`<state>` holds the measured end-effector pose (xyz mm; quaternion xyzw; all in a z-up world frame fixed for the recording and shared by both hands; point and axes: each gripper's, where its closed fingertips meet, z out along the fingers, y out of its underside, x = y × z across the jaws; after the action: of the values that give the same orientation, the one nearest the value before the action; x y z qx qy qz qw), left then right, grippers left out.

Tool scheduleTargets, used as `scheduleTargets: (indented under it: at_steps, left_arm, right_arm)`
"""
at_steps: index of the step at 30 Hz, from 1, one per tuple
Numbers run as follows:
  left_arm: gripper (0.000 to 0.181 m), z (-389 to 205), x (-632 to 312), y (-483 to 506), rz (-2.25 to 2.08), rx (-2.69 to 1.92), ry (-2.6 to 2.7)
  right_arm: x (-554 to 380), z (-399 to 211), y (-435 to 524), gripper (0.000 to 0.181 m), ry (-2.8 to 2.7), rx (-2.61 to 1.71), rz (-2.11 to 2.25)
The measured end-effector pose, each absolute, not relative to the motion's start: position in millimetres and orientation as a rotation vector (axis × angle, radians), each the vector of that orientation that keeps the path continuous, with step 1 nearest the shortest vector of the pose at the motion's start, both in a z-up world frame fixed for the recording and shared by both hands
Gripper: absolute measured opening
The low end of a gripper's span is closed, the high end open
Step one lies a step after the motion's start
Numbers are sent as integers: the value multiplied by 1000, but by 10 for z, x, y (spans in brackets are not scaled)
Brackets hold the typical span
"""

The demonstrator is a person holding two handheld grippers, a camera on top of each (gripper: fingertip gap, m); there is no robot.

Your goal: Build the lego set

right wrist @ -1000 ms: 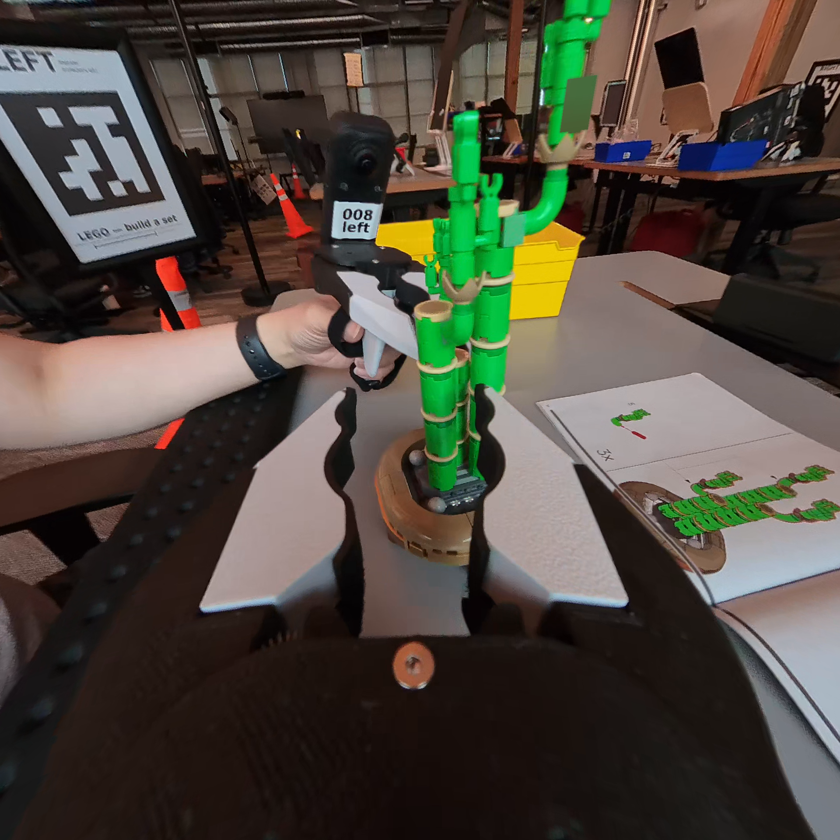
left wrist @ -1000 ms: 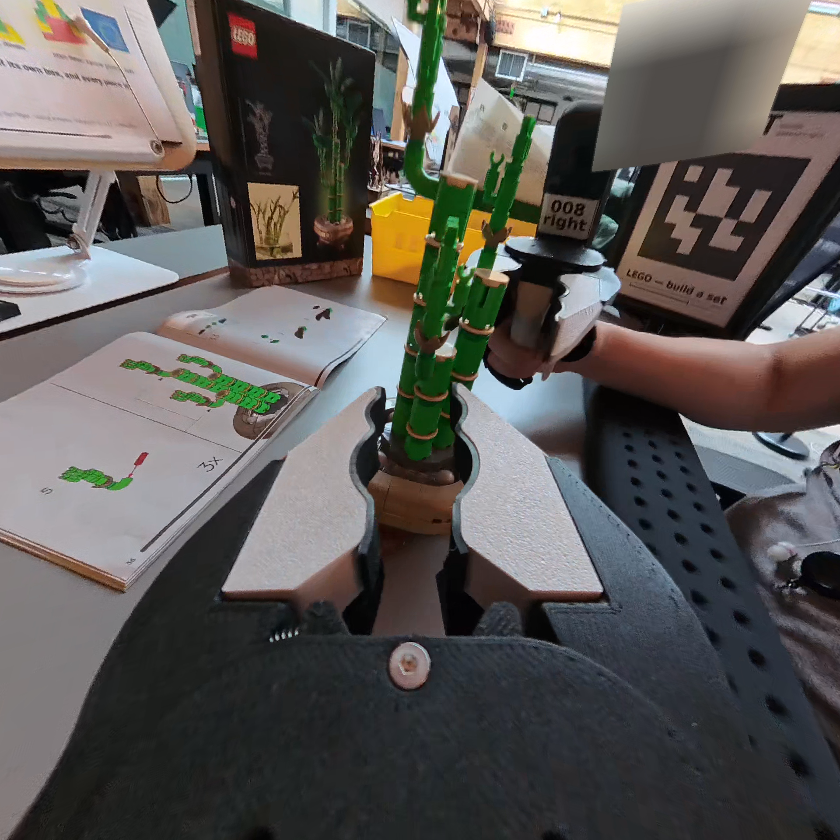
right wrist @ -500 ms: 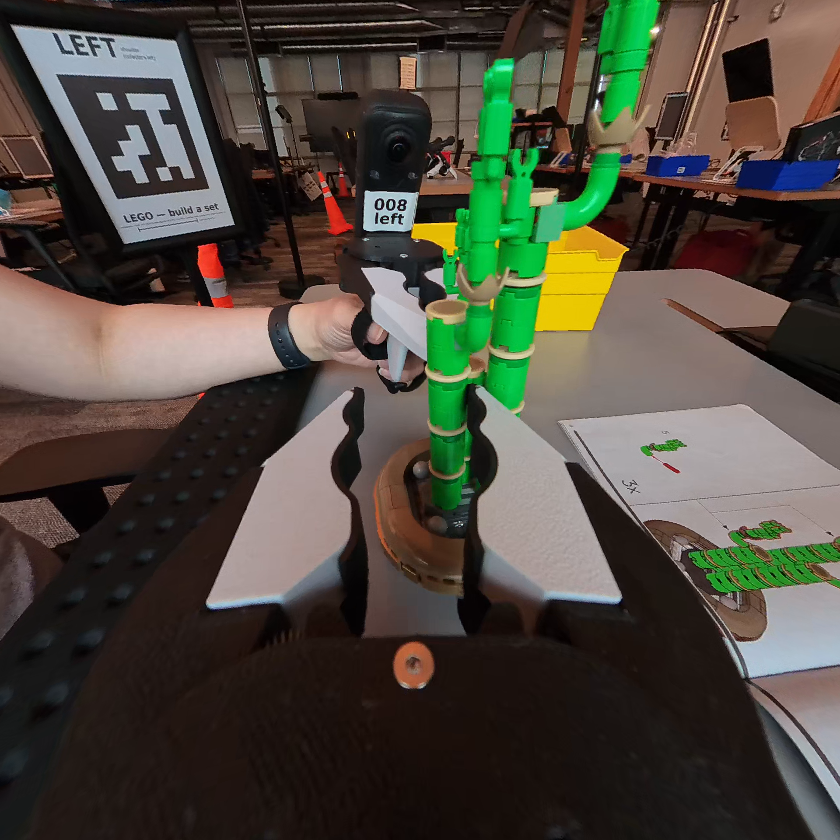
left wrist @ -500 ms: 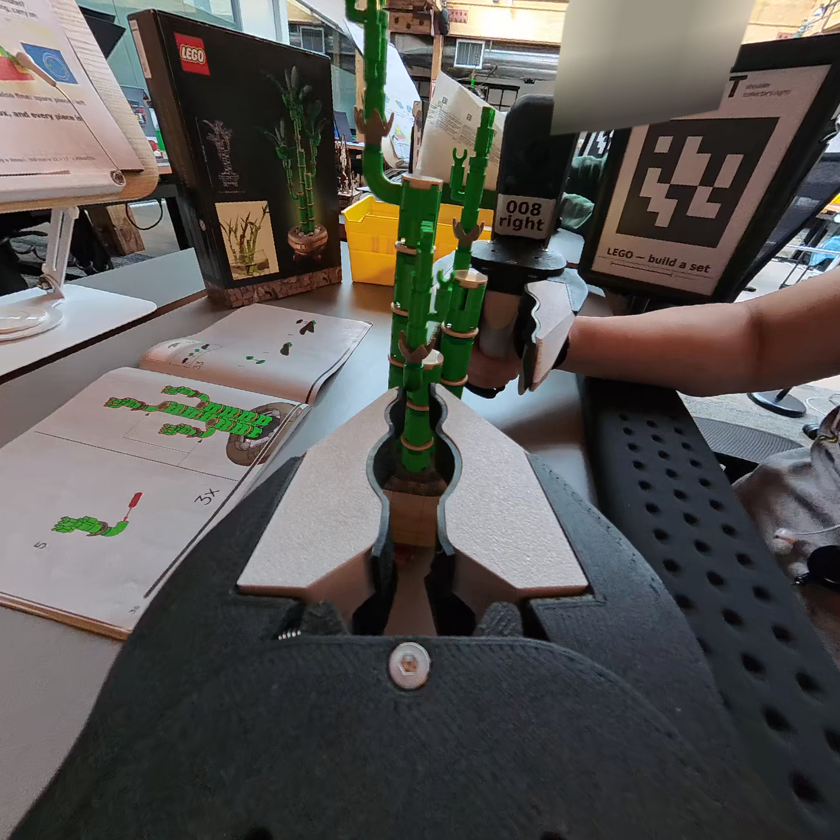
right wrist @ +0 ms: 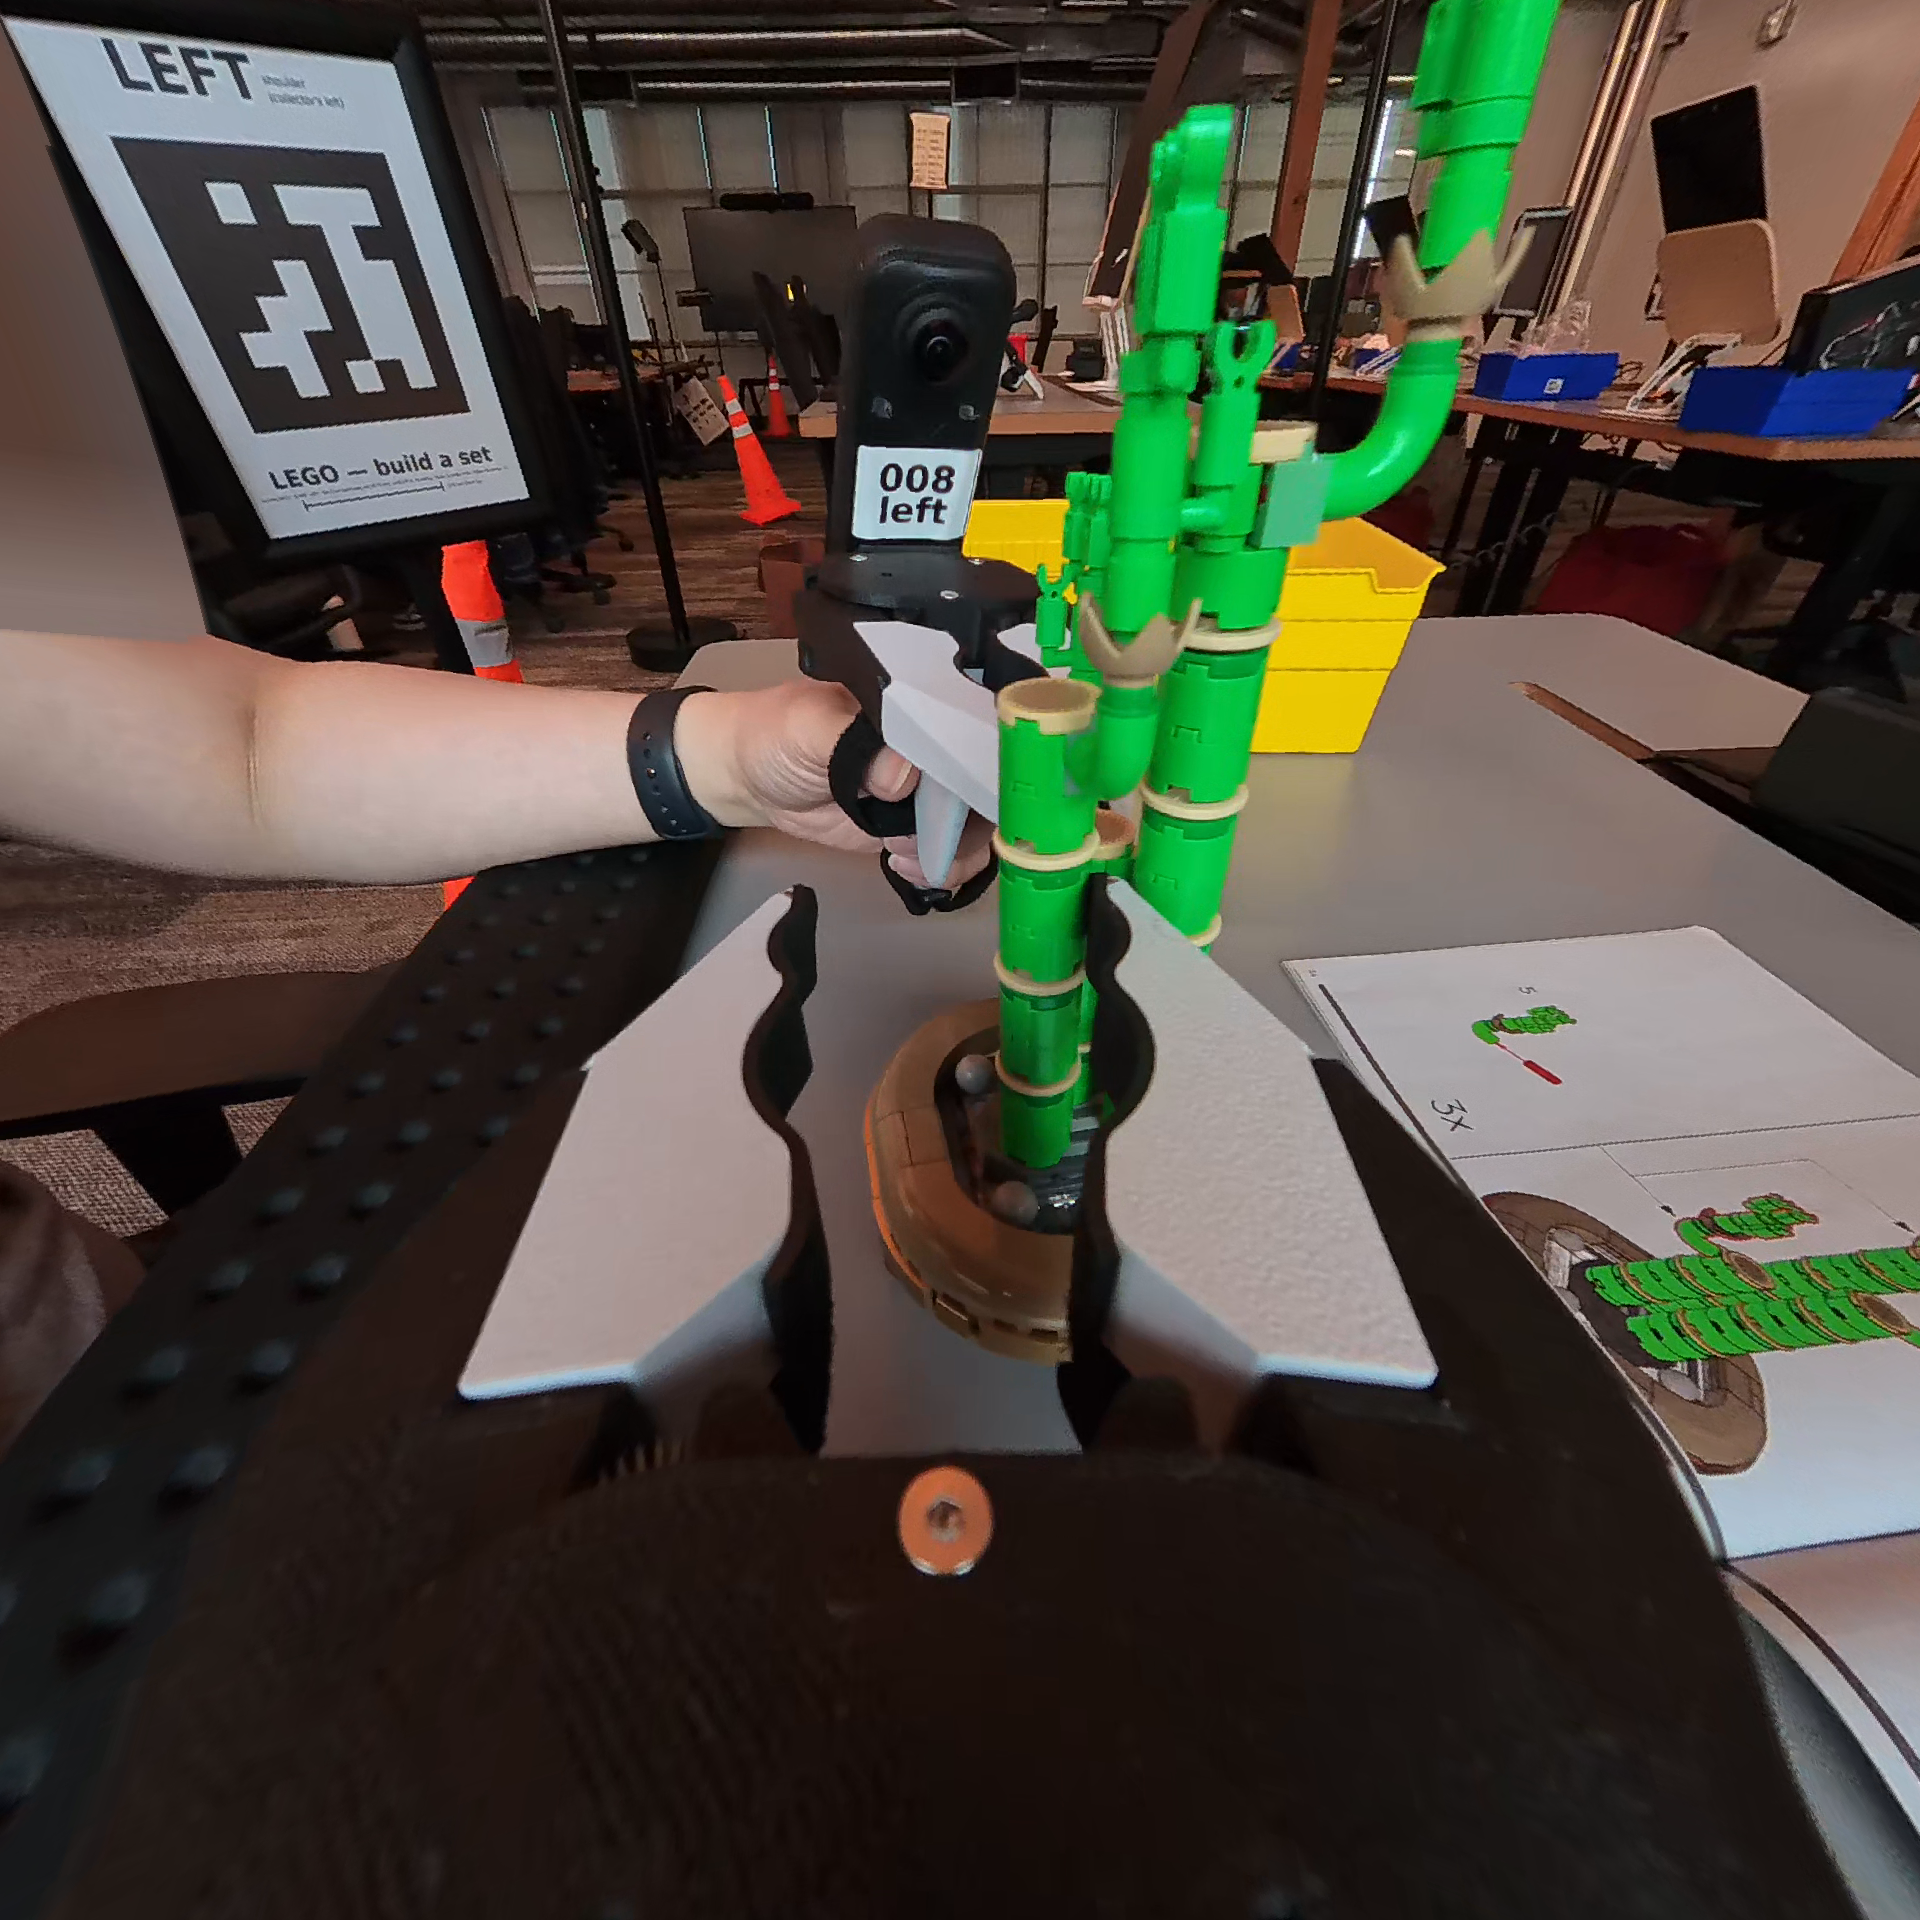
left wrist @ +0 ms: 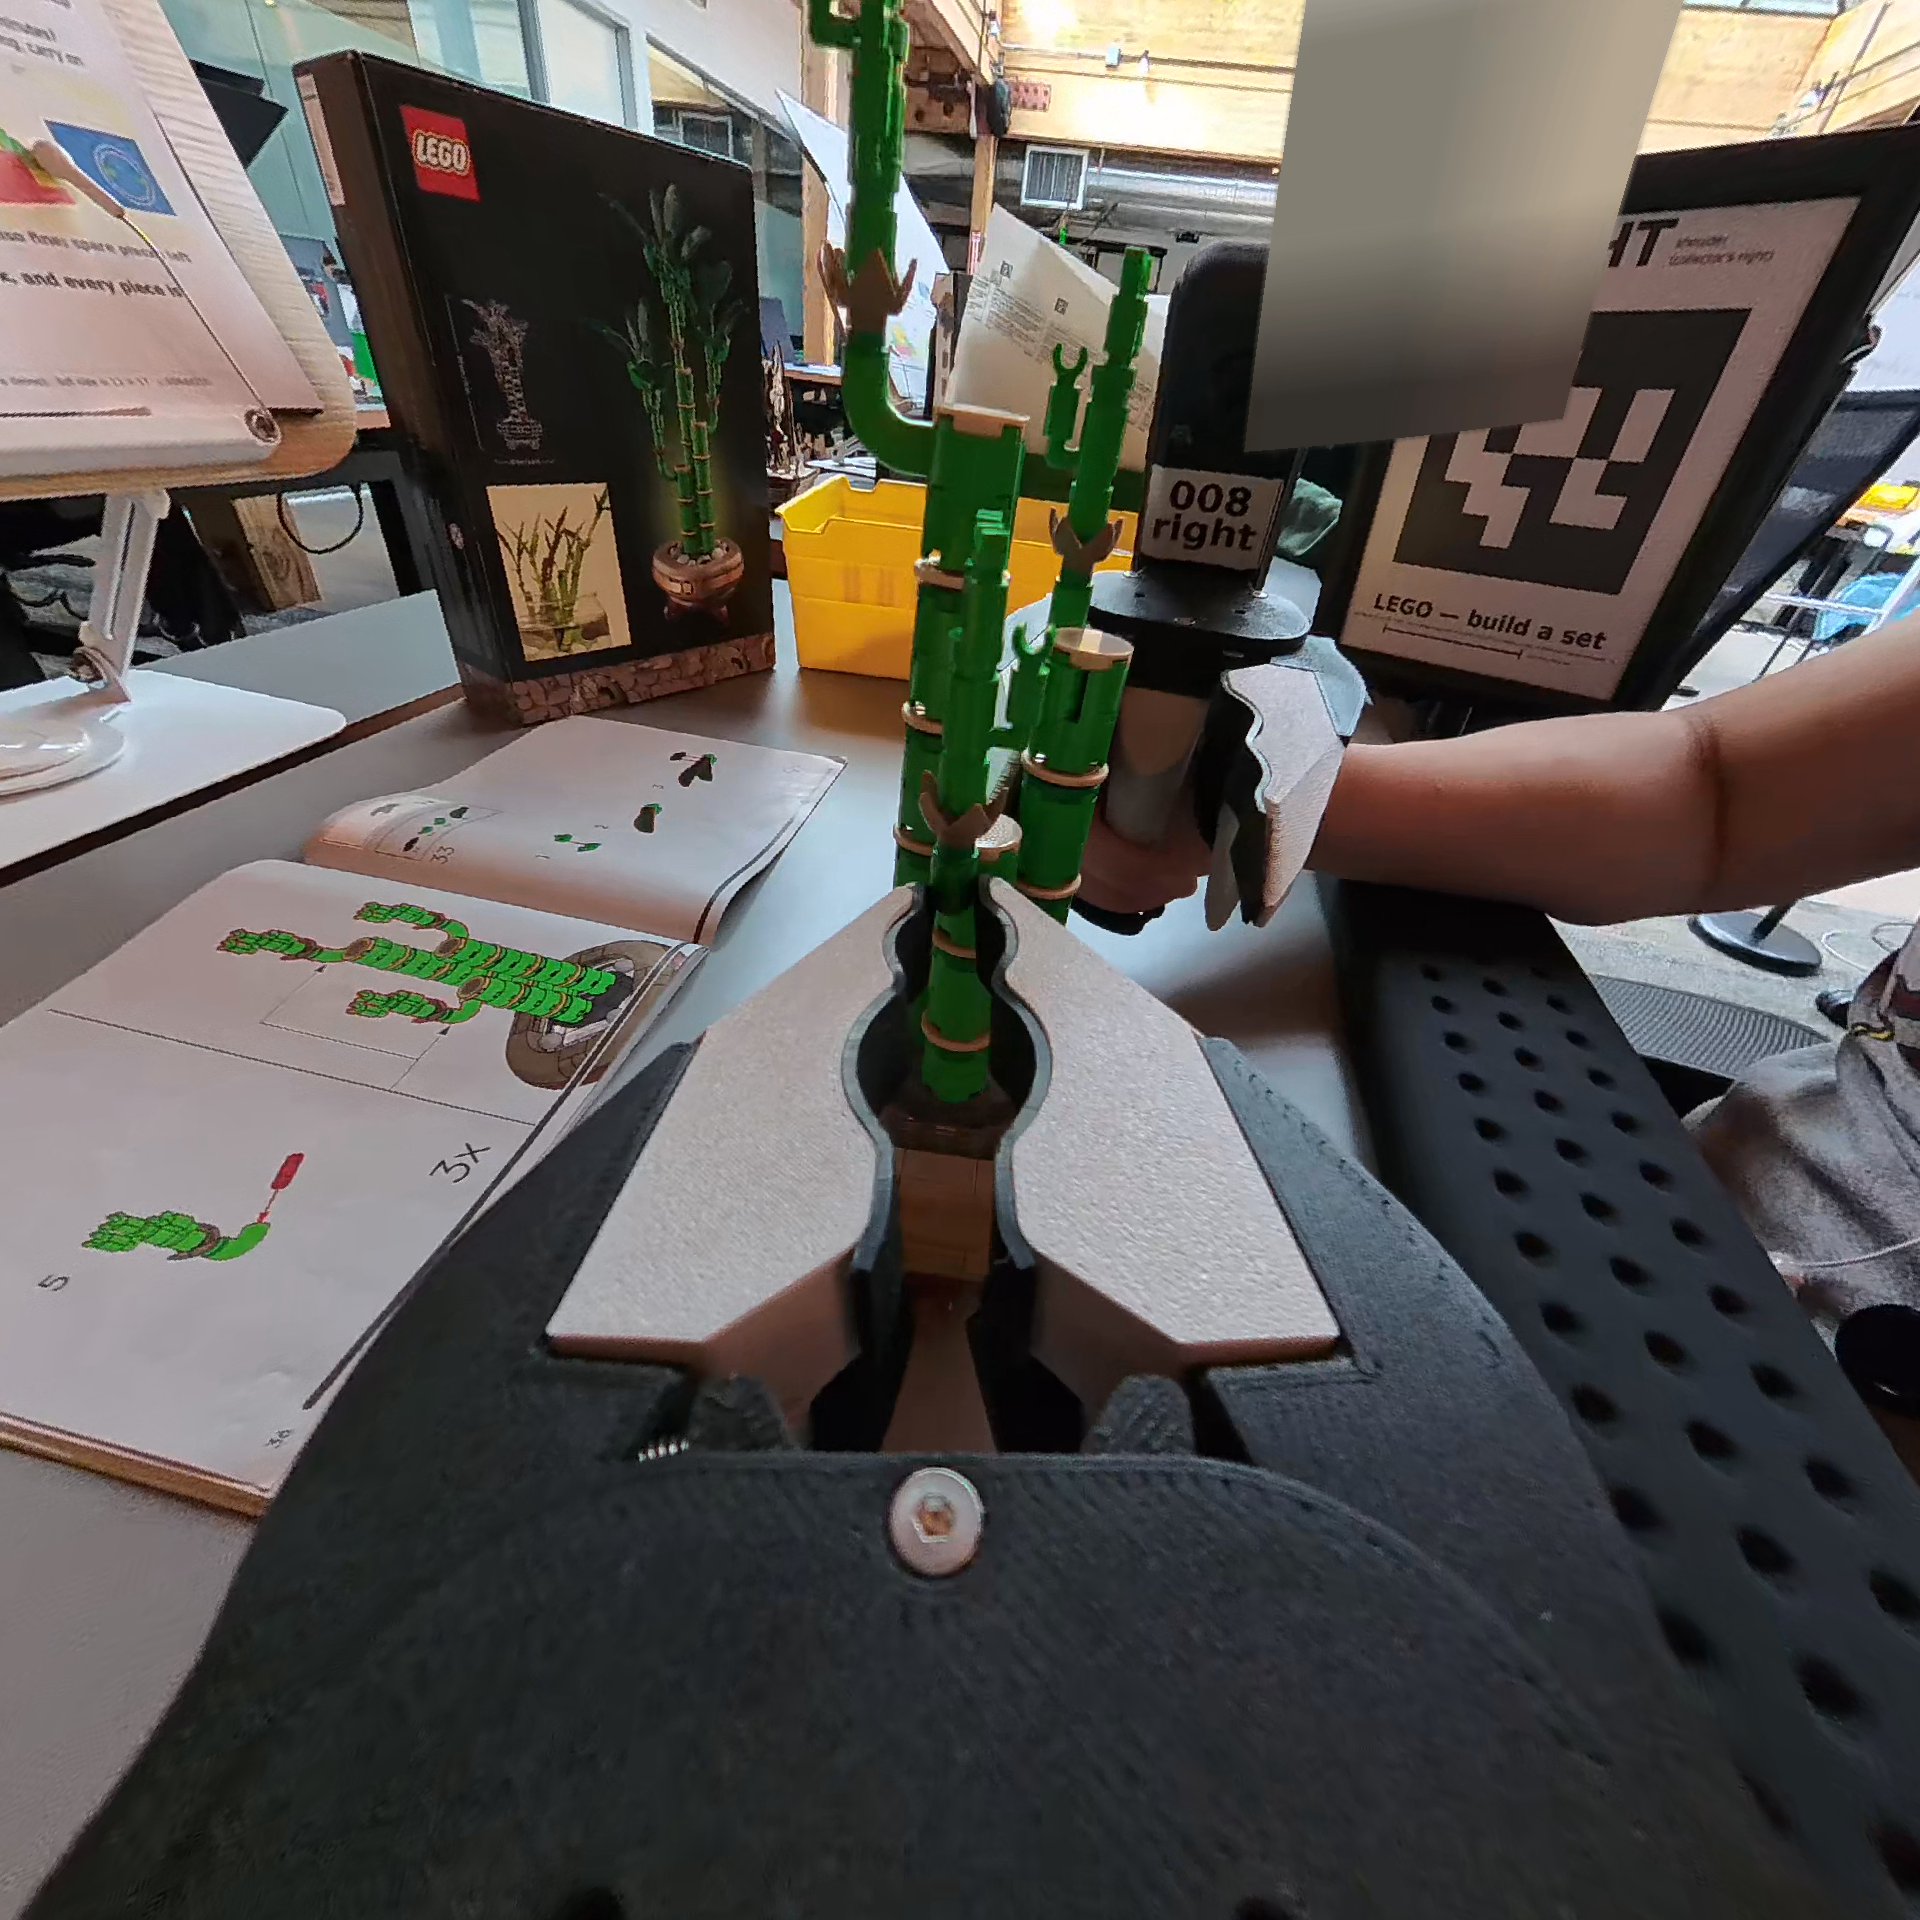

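Note:
A green bamboo model (left wrist: 961,644) stands in a round tan pot (right wrist: 935,1226) on the grey table; it also shows in the right wrist view (right wrist: 1044,935). My left gripper (left wrist: 945,899) is shut on a thin stalk of it just above the pot (left wrist: 945,1205), fingertips nearly touching. In the right wrist view the left gripper (right wrist: 935,769) sits behind the stalks. My right gripper (right wrist: 956,904) is open, one finger on each side of the pot, the right finger close against a stalk. It shows beyond the stalks in the left wrist view (left wrist: 1236,862).
An open instruction booklet (left wrist: 312,1091) lies left of the model and shows in the right wrist view (right wrist: 1662,1091). The set's black box (left wrist: 582,416) and a yellow bin (left wrist: 852,582) stand behind. A marker sign (left wrist: 1558,468) and a black perforated chair part (left wrist: 1610,1195) are at the right. The grippers are tip to tip, or close to it.
My left gripper's jaws have closed from a wide gap around the pot to a tight hold on the thin stalk. My right gripper has moved in closer around the pot.

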<state>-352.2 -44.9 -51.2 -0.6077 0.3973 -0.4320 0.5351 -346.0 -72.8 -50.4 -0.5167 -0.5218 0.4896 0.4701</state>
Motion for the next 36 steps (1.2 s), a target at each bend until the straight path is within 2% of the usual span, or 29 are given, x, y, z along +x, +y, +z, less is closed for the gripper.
scheduleTargets:
  at_steps: [14,16,27,29,30,34,36]
  left_arm:
    - [10,-504,-3582,-445,-1022,-1460,926]
    - [6,-499,-3571,-456,-1026,-1448,926]
    - [7,-509,-3570,-422,-1023,-1460,893]
    - [49,-511,-3620,-371,-1016,-1520,834]
    - [52,-471,-3669,-381,-1023,-1519,806]
    - [10,-148,-3900,-543,-919,-1362,743]
    - [8,3,-3898,-646,-841,-1293,745]
  right_arm:
    - [-3458,-523,-726,52,-1299,-1250,1136]
    - [-3462,-523,-731,53,-1299,-1250,1140]
    - [-3462,-505,-736,55,-1292,-1262,1159]
    - [-3424,-457,-724,56,-1275,-1252,1154]
    - [-3385,-421,-710,55,-1260,-1243,1142]
    - [-3170,-191,-633,44,-1156,-1189,1121]
    - [-3085,-68,-554,36,-1083,-1172,1116]
